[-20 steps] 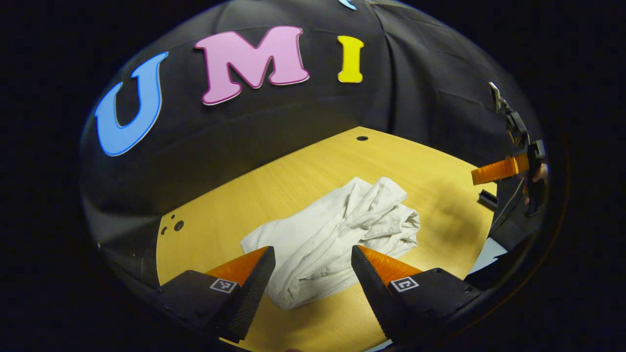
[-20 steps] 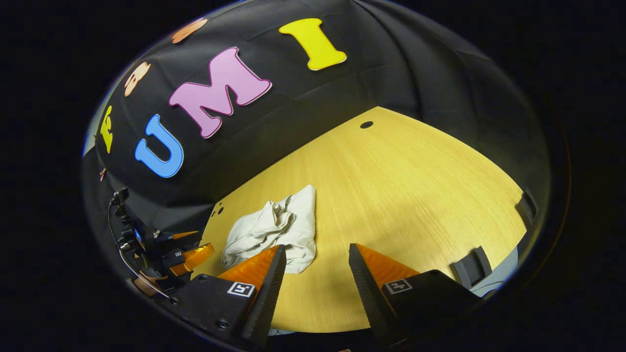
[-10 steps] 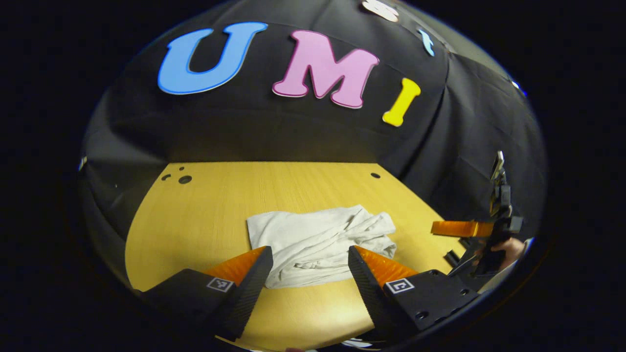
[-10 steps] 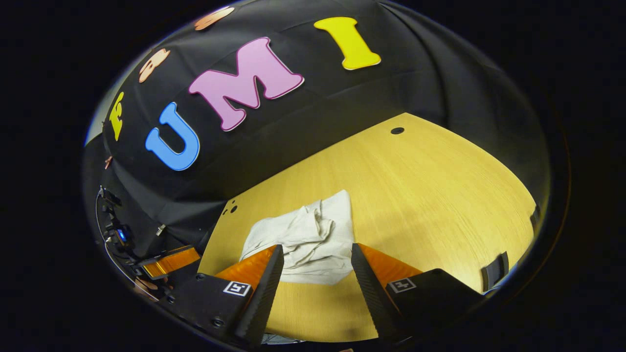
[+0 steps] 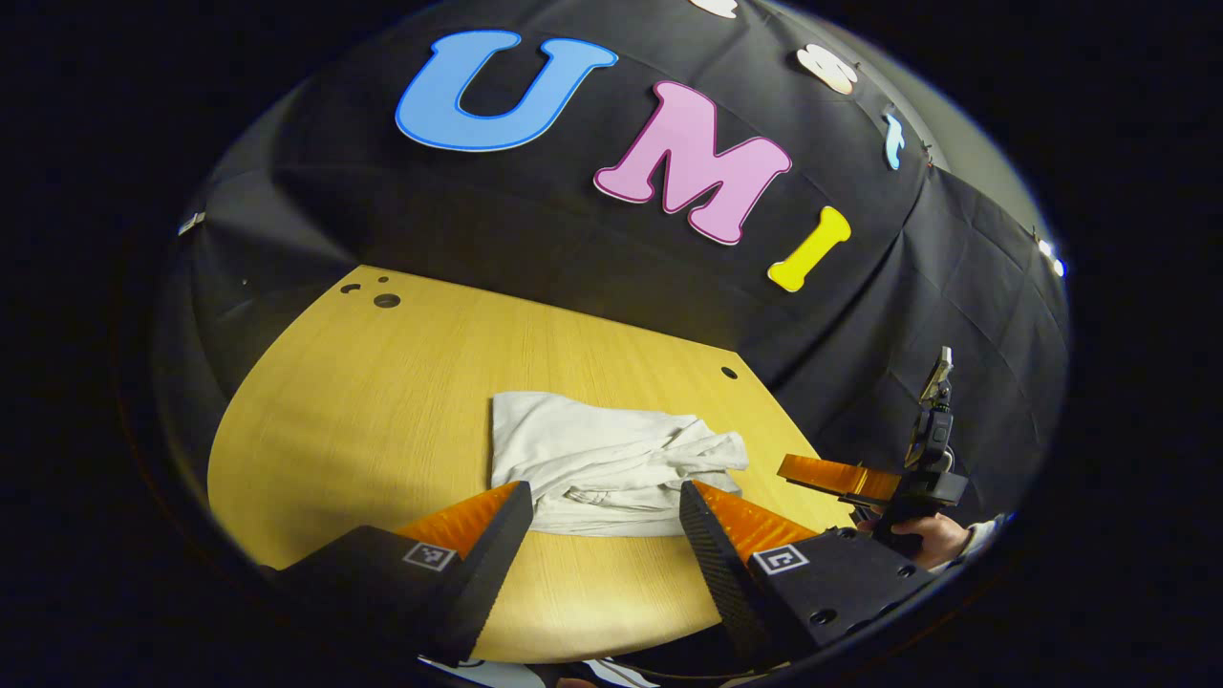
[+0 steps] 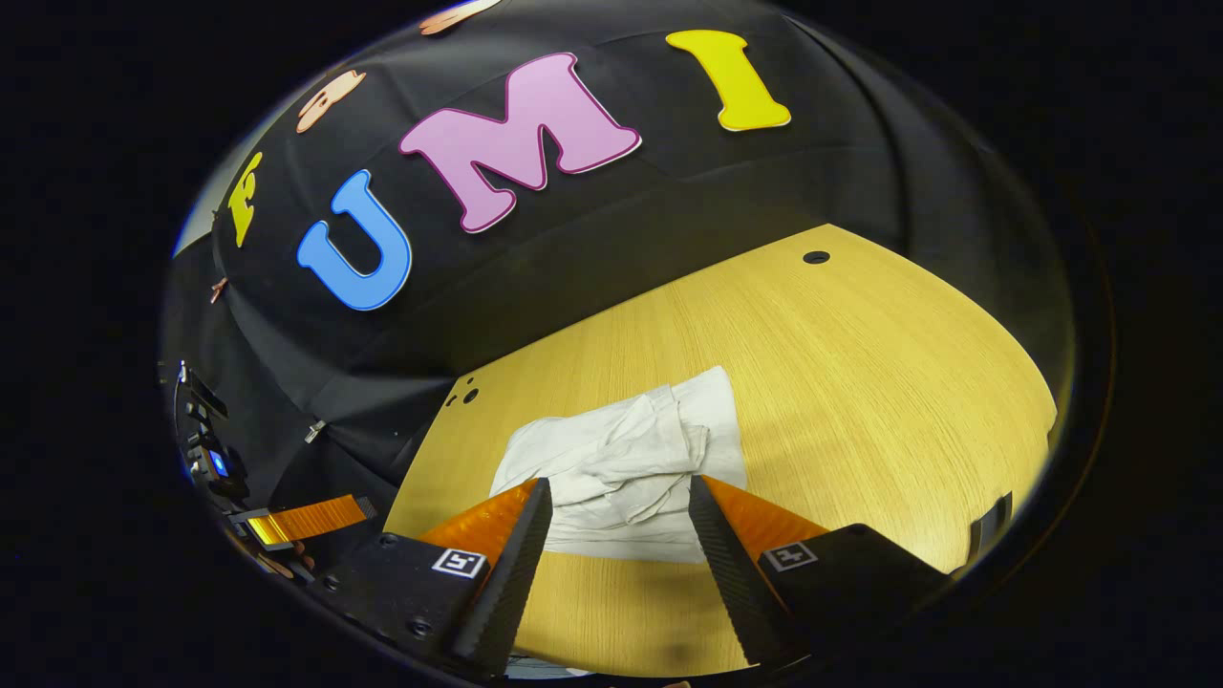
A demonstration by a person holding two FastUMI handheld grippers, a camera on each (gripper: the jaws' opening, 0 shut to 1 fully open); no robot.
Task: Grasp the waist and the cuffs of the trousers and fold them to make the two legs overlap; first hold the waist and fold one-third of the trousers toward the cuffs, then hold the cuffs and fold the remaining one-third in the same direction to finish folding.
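Note:
Pale off-white trousers (image 5: pixel 597 465) lie crumpled in a loose heap on the wooden table (image 5: pixel 382 401); in the right gripper view the trousers (image 6: pixel 631 459) sit just past the fingertips. My left gripper (image 5: pixel 604 502) is open above the near edge of the cloth, touching nothing. My right gripper (image 6: pixel 619 497) is open too, hovering over the near side of the heap with nothing between its fingers. The right gripper (image 5: pixel 841 478) and a hand (image 5: pixel 932 533) show at the right of the left gripper view. At the lower left of the right gripper view is the left gripper (image 6: pixel 306 519).
The table (image 6: pixel 860 382) has small round holes near its back corners (image 5: pixel 386 300) (image 6: pixel 816 257). Black cloth walls stand close behind it. A dark bracket (image 6: pixel 994 521) sits at the table's right edge.
Both grippers swung round and closed in on the trousers, which now lie centred ahead of each pair of fingers. Both stay open; the cloth has not moved.

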